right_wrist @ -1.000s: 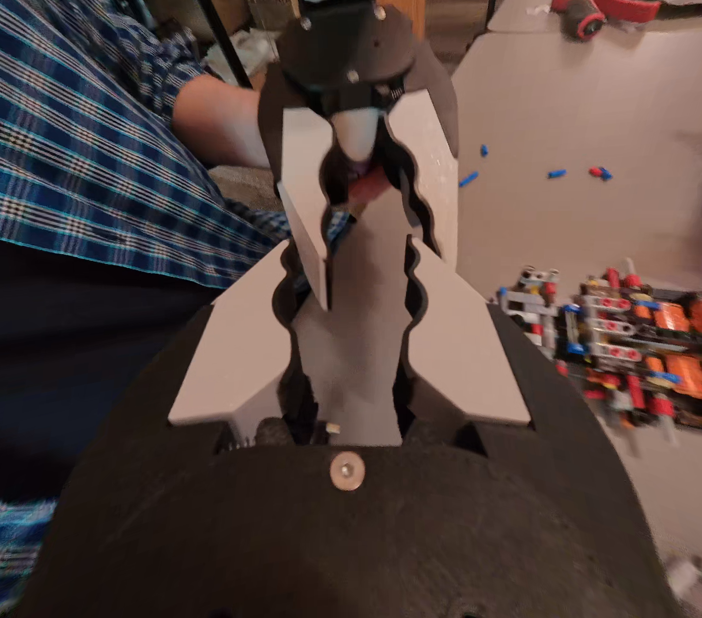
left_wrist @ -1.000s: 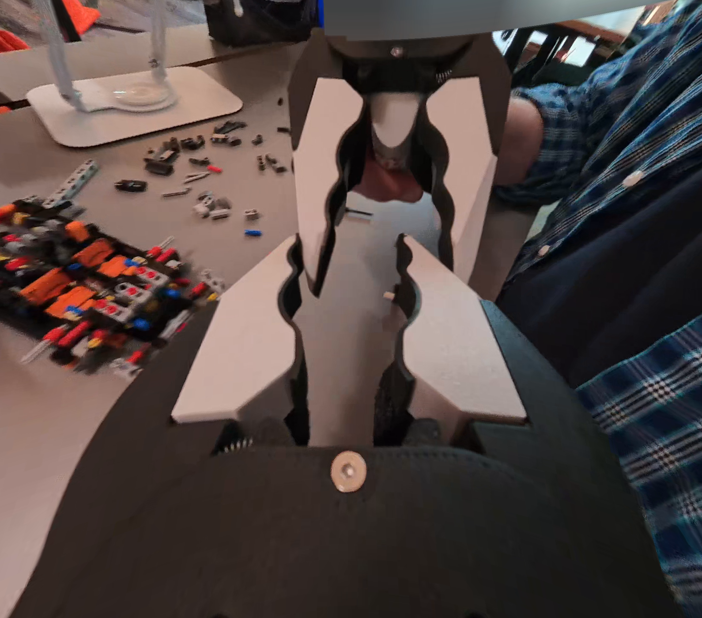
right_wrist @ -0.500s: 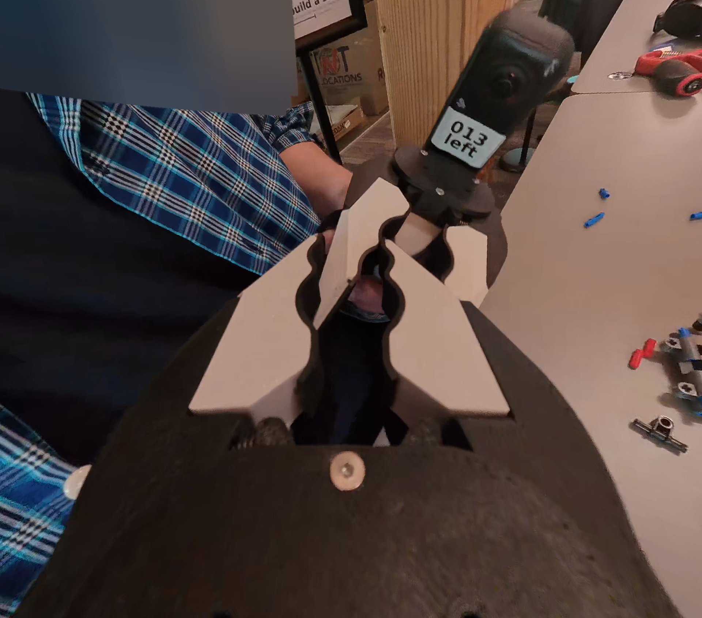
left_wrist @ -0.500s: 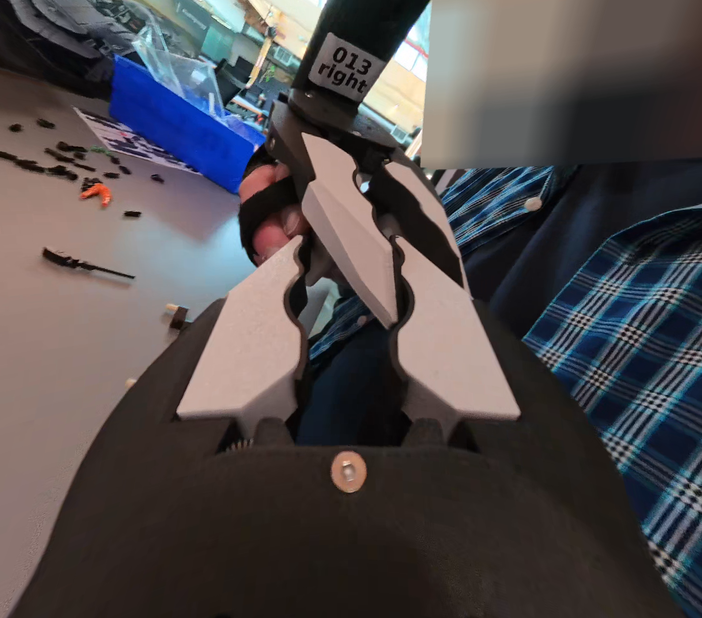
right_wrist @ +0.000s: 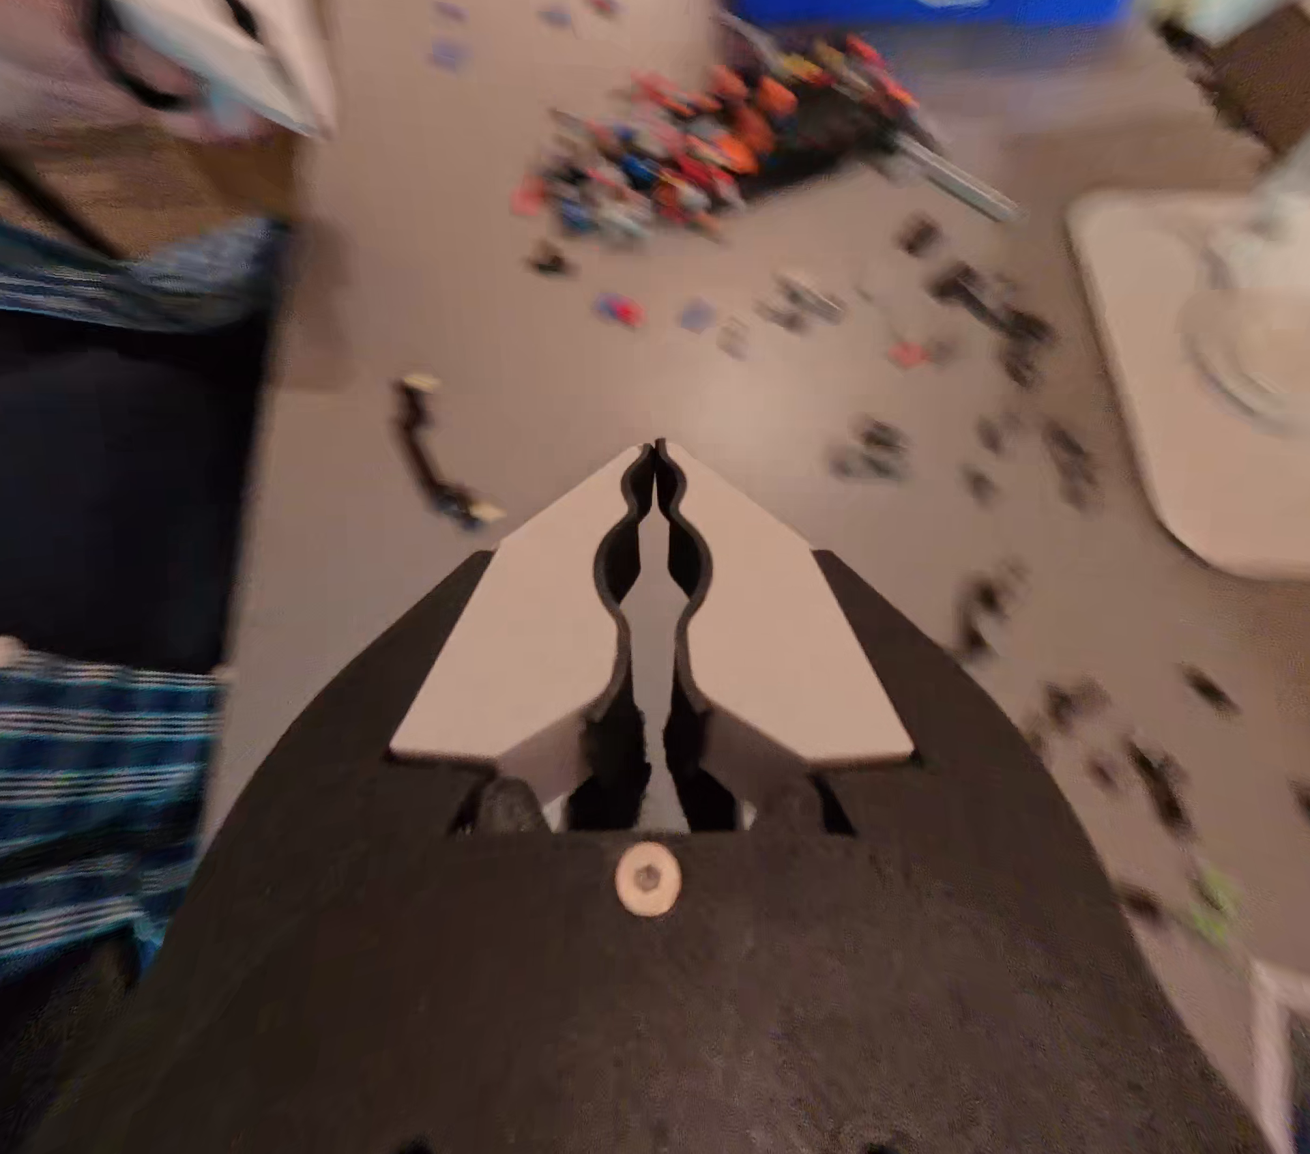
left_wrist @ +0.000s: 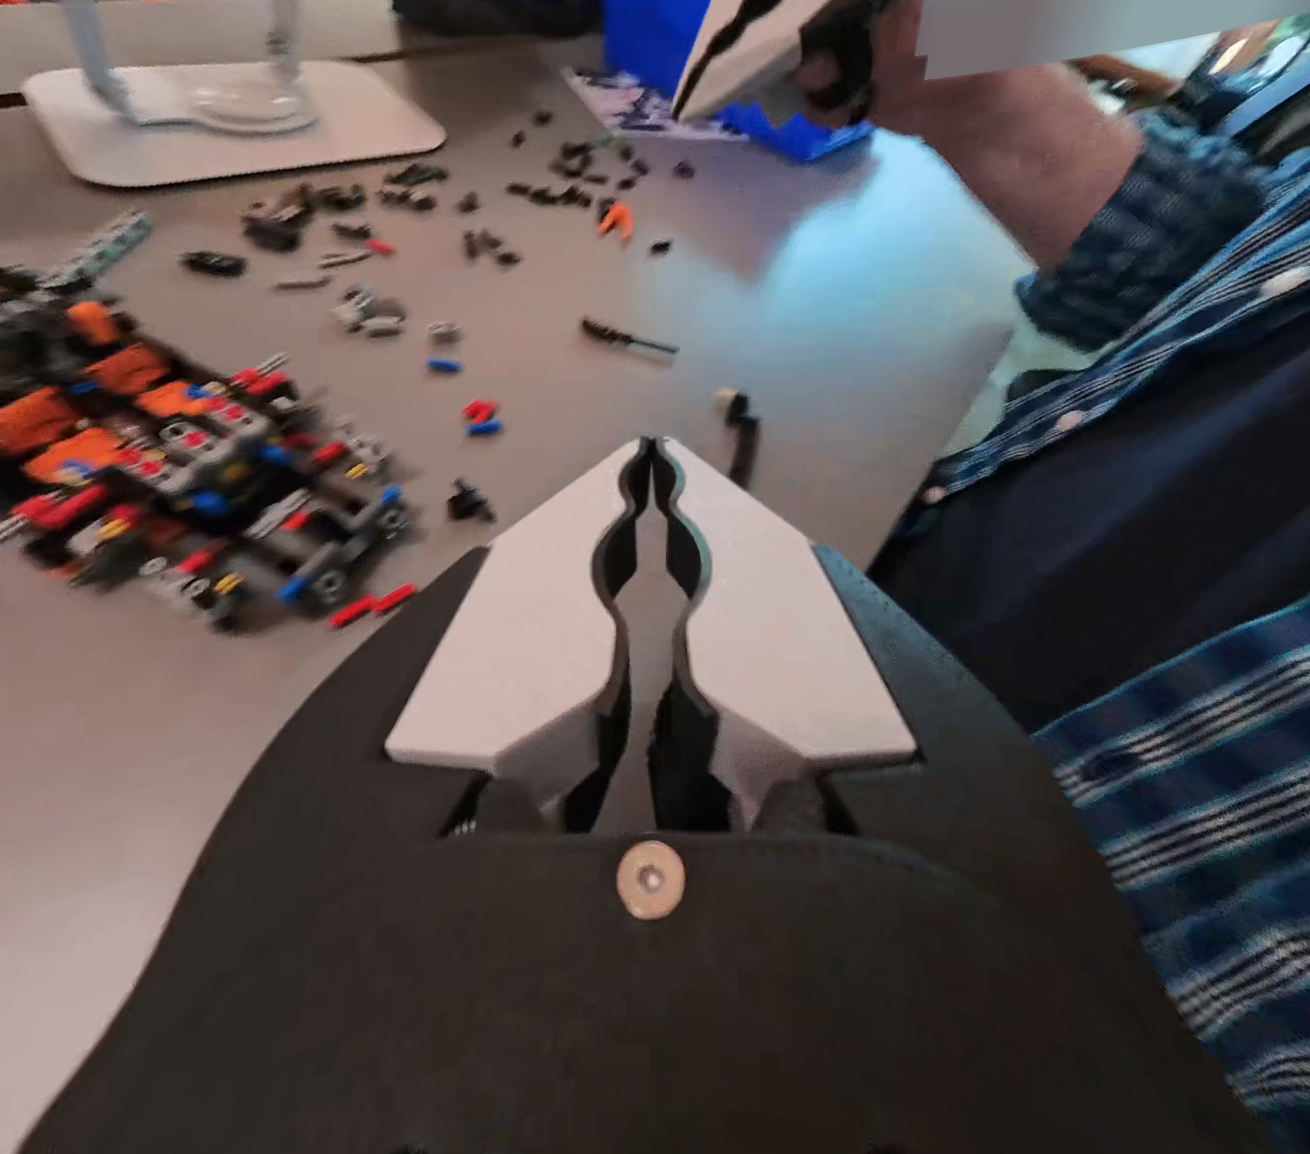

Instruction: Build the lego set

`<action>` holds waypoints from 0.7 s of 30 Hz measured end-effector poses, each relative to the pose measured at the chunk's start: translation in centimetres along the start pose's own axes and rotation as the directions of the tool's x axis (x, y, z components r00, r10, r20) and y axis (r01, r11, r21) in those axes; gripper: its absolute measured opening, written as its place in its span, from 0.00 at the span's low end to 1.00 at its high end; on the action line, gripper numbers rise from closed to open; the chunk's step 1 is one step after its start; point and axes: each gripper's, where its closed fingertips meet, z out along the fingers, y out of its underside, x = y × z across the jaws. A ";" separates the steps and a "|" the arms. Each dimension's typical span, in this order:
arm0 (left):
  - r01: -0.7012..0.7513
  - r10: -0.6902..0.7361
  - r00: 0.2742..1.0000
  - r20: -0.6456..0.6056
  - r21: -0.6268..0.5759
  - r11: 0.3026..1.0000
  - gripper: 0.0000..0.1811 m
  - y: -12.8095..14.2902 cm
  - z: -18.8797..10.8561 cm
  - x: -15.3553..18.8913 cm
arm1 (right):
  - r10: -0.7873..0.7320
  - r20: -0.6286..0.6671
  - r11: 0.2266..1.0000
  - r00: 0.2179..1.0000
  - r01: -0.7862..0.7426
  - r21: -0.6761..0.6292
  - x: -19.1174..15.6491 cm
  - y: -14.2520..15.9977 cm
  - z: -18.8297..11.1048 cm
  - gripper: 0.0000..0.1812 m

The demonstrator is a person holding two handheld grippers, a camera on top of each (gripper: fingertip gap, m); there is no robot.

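Between picks: left gripper (left_wrist: 651,446) and right gripper (right_wrist: 653,446) both clenched, empty, above the grey counter (left_wrist: 815,297). Half-built orange-and-black lego chassis (left_wrist: 163,468) sits left, well apart. Next: release one, go for a loose part, maybe the curved black piece (right_wrist: 432,468).

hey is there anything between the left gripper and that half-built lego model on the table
Nothing visible. The left gripper, shut and empty, sits over bare table; the model lies to its left, with only one small black piece on the table between them.
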 end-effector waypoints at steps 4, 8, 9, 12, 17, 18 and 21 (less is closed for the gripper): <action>0.013 -0.009 0.997 0.078 -0.051 0.999 0.00 1.5 0.1 -2.4 | 0.093 -0.158 0.990 0.983 -0.109 -0.095 8.0 4.5 -0.9 0.06; 0.019 -0.009 0.994 0.113 -0.088 0.996 0.01 2.5 0.3 -3.6 | 0.079 -0.189 0.958 0.979 -0.126 -0.258 11.3 8.1 0.5 0.12; 0.016 -0.003 0.992 0.128 -0.103 0.995 0.02 2.8 0.3 -3.9 | 0.081 -0.177 0.953 0.981 -0.128 -0.274 11.4 8.4 0.8 0.11; 0.023 -0.005 0.988 0.154 -0.112 0.993 0.02 3.2 0.2 -4.7 | 0.101 -0.156 0.939 0.983 -0.146 -0.312 11.4 9.4 1.8 0.10; 0.047 -0.031 0.988 0.152 -0.102 0.994 0.02 3.4 0.5 -5.3 | 0.094 -0.206 0.932 0.974 -0.159 -0.326 12.1 10.4 2.7 0.07; 0.049 -0.033 0.988 0.153 -0.100 0.994 0.02 3.5 0.6 -5.4 | 0.090 -0.204 0.934 0.975 -0.154 -0.323 12.1 10.3 2.8 0.06; 0.060 -0.046 0.988 0.146 -0.093 0.994 0.02 3.5 0.7 -5.5 | 0.085 -0.189 0.936 0.978 -0.144 -0.323 11.9 10.2 3.3 0.03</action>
